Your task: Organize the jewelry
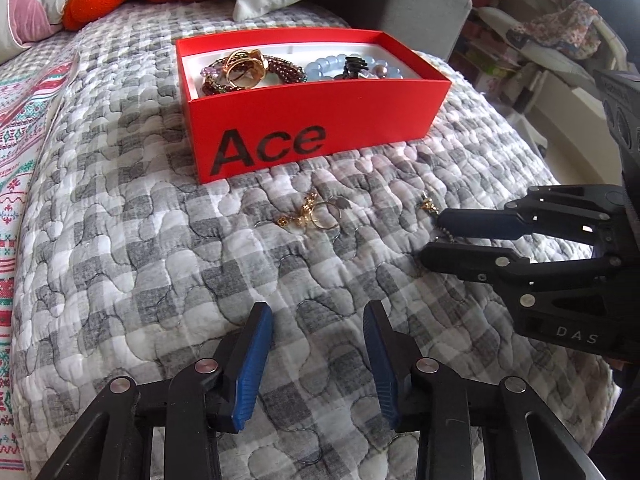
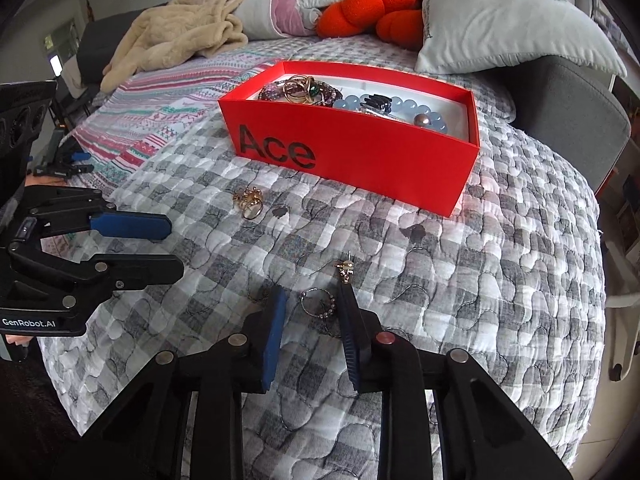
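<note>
A thin silver ring [image 2: 320, 307] with a short beaded chain lies flat on a quilted bedspread [image 2: 500, 280], between the two blue-padded fingers of the right gripper [image 2: 314, 312]. Its jaws stand apart on either side of the ring, clamped on nothing. Just beyond the right-hand finger lies a small gold earring [image 2: 345, 270] with its post pointing up.

Farther out on the quilt sits a tangle of gold rings [image 2: 249, 200], loops and small charms bunched together. Behind them stands a long red cardboard box [image 2: 360, 152], open-topped, with "Ace" printed in black on its side. Inside it, on a white lining, lie a gold ring with a green stone [image 2: 302, 89], dark beaded bracelets [image 1: 244, 72] and a string of round pale blue beads [image 2: 352, 103].

The left gripper [image 1: 318, 312] hovers low over bare quilt, jaws wide apart and holding nothing, well short of the gold rings.

The bedspread is puffy, stitched in wavy lines over a grey and white check. At the head of the bed are a bright orange knotted cushion [image 2: 368, 10], a pale grey pillow [image 2: 520, 28] and a crumpled cream fleece [image 2: 180, 28].
</note>
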Demonstrator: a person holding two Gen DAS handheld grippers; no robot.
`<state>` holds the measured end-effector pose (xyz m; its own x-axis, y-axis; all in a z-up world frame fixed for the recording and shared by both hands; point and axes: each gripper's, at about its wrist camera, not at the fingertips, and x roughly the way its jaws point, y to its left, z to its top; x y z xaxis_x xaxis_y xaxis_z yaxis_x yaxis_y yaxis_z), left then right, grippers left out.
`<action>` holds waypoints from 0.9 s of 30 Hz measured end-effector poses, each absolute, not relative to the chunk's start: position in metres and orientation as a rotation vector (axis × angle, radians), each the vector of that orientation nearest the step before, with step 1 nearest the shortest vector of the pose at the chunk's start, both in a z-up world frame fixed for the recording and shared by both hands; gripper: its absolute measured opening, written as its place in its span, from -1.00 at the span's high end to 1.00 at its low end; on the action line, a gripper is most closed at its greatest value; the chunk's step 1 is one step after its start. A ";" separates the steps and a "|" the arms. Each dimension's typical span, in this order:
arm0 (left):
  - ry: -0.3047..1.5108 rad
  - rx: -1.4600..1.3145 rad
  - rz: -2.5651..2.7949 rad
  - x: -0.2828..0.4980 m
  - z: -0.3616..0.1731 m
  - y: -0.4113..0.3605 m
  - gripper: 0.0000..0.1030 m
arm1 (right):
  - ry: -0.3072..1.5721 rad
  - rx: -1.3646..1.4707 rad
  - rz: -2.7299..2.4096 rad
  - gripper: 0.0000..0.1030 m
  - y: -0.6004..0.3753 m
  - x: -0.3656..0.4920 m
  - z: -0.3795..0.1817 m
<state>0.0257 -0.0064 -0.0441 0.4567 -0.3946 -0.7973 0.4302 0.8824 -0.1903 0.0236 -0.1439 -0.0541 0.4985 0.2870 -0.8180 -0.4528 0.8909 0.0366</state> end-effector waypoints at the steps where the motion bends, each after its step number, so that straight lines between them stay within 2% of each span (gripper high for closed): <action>1: 0.973 0.035 -0.514 0.027 -0.044 -0.008 0.29 | 0.947 -0.194 0.447 0.51 -0.143 0.024 -0.054; 3: 0.976 0.022 -0.525 0.030 -0.045 -0.011 0.34 | 0.954 -0.185 0.447 0.61 -0.144 0.027 -0.053; 8: 0.975 0.002 -0.547 0.039 -0.047 -0.018 0.48 | 0.951 -0.172 0.448 0.62 -0.151 0.025 -0.049; 17: 0.962 0.028 -0.519 0.052 -0.048 -0.038 0.50 | 0.941 -0.132 0.452 0.62 -0.170 0.022 -0.041; 27: 0.830 0.264 -0.495 0.049 -0.032 -0.050 0.48 | 0.923 -0.115 0.455 0.62 -0.184 0.022 -0.034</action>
